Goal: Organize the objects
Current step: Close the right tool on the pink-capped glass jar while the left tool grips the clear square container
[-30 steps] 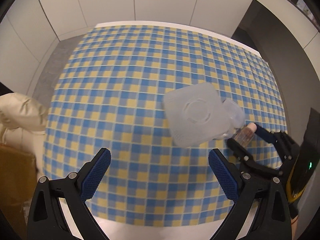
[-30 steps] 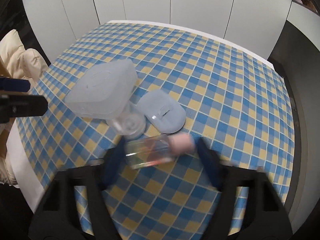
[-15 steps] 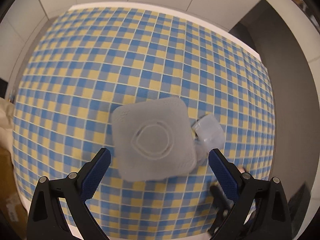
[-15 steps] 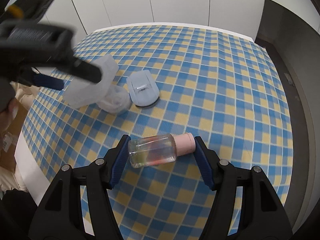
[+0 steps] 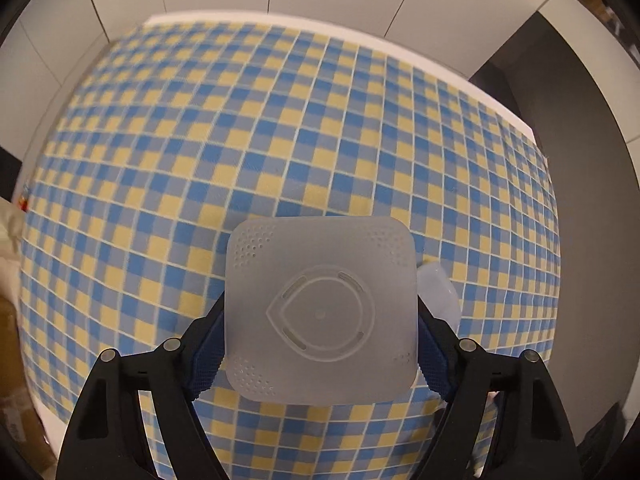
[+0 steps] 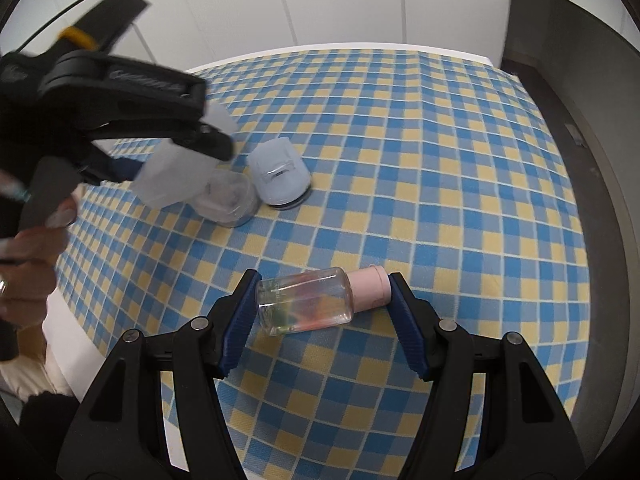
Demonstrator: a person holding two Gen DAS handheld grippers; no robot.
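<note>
Container [image 5: 320, 314] now pinched as left gripper [image 5: 318, 354] just closed on it; right gripper [image 6: 322, 312] clamps bottle [image 6: 306, 306], both ready to move.

left claw [image 5: 320, 344] pads: mostly hidden behind box [image 5: 320, 312]
jar [image 6: 230, 200]: partly covered by box, blurred
lid [image 5: 438, 294]: half hidden behind box
person's hand [image 6: 28, 264]: cut off at edge, blurred
</note>
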